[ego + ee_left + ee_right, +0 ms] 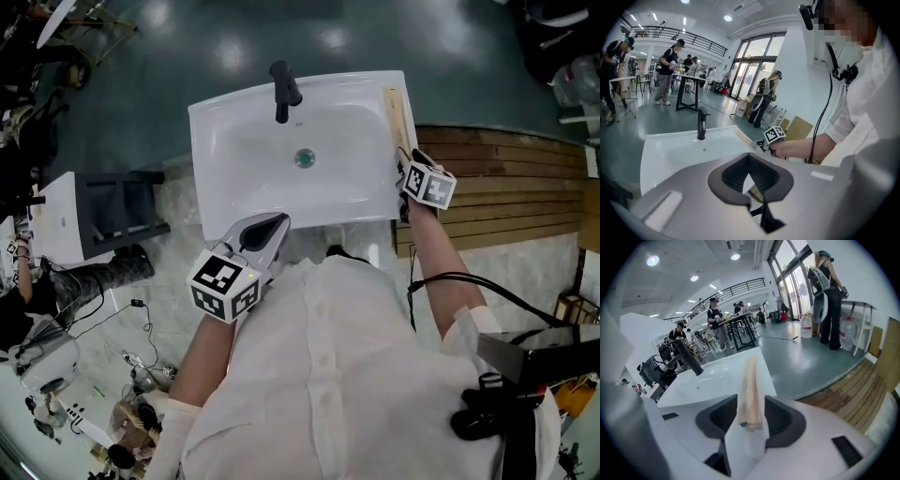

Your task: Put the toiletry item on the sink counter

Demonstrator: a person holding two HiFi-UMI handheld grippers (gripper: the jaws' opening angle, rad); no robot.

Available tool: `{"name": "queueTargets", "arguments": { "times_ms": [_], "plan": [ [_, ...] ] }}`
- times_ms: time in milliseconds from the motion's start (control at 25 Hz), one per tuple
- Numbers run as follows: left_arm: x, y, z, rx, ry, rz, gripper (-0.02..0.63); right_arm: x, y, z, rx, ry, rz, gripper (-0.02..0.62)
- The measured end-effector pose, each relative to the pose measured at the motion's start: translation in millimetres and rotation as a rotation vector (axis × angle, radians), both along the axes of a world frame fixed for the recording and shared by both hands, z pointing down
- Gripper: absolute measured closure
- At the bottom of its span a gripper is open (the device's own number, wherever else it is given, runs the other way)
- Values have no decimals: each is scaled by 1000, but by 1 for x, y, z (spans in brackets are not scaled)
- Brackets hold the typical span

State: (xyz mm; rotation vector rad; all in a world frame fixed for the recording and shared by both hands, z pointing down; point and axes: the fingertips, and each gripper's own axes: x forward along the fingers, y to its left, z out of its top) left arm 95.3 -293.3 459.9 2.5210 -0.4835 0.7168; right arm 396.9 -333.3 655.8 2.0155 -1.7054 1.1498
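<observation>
A long pale wooden toiletry item [397,117] in clear wrapping lies along the right rim of the white sink [234,131]. My right gripper [405,167] is at the item's near end. In the right gripper view the item [750,385] lies lengthwise between the jaws of my right gripper [751,417], which stand apart with a gap on each side. The left gripper [265,232] hovers by the sink's front edge, close to my body, with nothing in it. In its own view my left gripper [749,177] shows only a thin sliver between its dark pads.
A black faucet [283,89] stands at the back of the basin, with the drain [304,158] in the middle. Wooden decking [506,187] lies to the right of the sink and a dark stand [117,211] to the left. Several people stand far off in the hall.
</observation>
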Motion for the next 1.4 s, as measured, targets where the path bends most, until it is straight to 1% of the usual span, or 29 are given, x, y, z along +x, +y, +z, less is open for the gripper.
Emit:
{"name": "queueTargets", "arguments": {
  "times_ms": [160,360,560,680,720,760,840,880,920,1120,1240,1400],
  "plan": [
    [-7,5,-3,6,14,9,600,4,11,-15,9,34,34,431],
    [-27,17,-4,14,38,32,600,-5,32,-30,34,97,5,431],
    [-56,36,-8,24,70,65,600,-31,70,-57,40,149,27,431],
    [-74,50,-10,31,85,84,600,-55,97,-69,47,140,25,433],
    [-79,55,-11,35,91,89,600,-64,105,-73,52,135,17,436],
    [-85,60,-12,37,98,95,600,-74,113,-77,56,129,8,457],
    [-100,72,-13,37,107,106,600,-100,130,-85,59,120,-12,529],
    [-108,78,-14,37,111,112,600,-113,139,-89,62,115,-23,554],
    [-116,84,-14,36,116,118,600,-127,146,-93,67,107,-33,566],
    [-148,112,-9,21,133,152,600,-202,178,-111,105,45,-101,588],
    [-164,132,-7,16,145,171,600,-251,202,-117,119,12,-165,589],
    [-182,150,-6,22,153,185,600,-309,225,-126,135,-2,-256,589]
  ]
}}
